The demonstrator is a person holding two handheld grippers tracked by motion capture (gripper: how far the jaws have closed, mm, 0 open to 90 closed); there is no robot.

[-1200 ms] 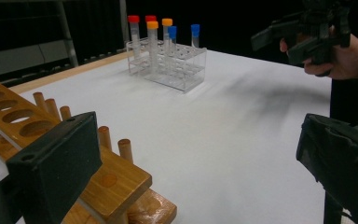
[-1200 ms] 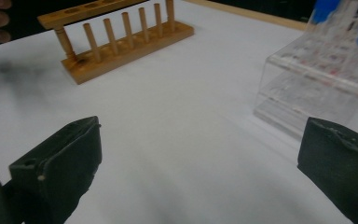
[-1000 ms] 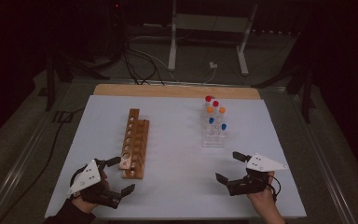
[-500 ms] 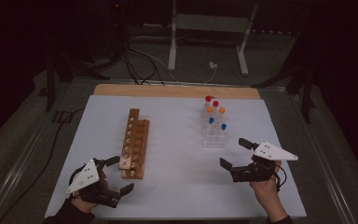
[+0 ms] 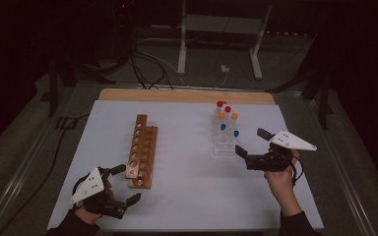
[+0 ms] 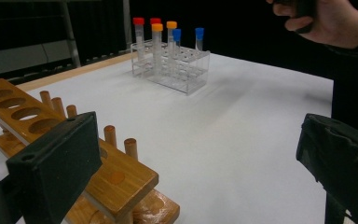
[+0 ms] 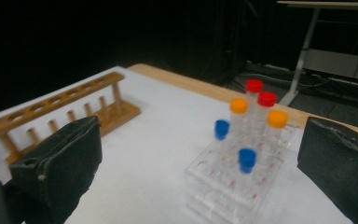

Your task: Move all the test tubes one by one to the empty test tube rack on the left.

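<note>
- Left claw (image 5: 119, 186), by the bench's near-left corner, jaws wide and empty; it sits just beside the near end of the wooden rack (image 5: 141, 150).
- Right claw (image 5: 250, 143), toward the right edge, jaws wide and empty, facing the clear rack (image 5: 225, 142) just to its left; this hand is much the nearer.
- The tubes (image 5: 223, 129) stand upright, caps up, toward the far edge.

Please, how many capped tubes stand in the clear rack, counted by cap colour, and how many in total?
In the clear rack:
Red caps: 2
Orange caps: 2
Blue caps: 2
Total: 6 tubes
</note>
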